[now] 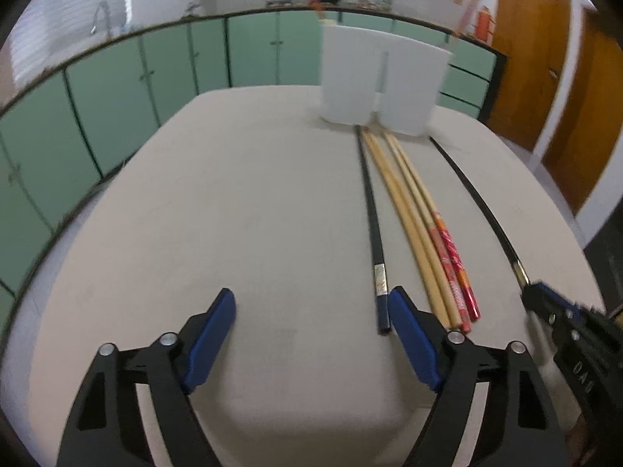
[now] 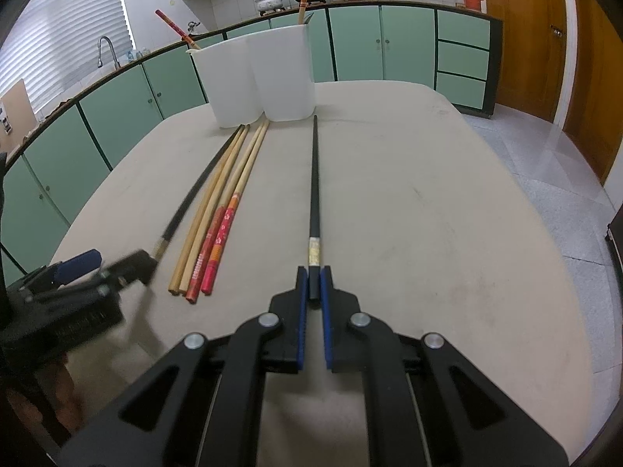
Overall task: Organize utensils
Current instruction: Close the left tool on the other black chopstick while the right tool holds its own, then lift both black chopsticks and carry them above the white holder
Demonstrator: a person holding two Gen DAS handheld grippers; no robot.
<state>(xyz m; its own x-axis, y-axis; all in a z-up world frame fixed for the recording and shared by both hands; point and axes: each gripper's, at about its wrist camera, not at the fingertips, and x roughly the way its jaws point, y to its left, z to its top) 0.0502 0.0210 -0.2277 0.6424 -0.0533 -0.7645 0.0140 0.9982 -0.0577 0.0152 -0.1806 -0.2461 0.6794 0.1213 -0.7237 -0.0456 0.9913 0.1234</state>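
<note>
**Observer:** What does the left wrist camera show?

**Operator:** My left gripper (image 1: pixel 311 334) is spread wide and empty, low over the table (image 1: pixel 233 194). A black chopstick (image 1: pixel 372 225) lies just beside its right finger, then the bamboo and red-handled chopsticks (image 1: pixel 424 233) bunched together, tips pointing far toward the white holder (image 1: pixel 373 78). Farther right, my right gripper (image 1: pixel 545 303) is on a second black chopstick (image 1: pixel 475 202).

**Observer:** And the right wrist view?

**Operator:** My right gripper (image 2: pixel 314 286) is closed on that second black chopstick (image 2: pixel 314 179) at its thick near end, below the pale band. I judge it light, stiff and slick, so it may pivot. A hold nearer its middle would steady it.
</note>
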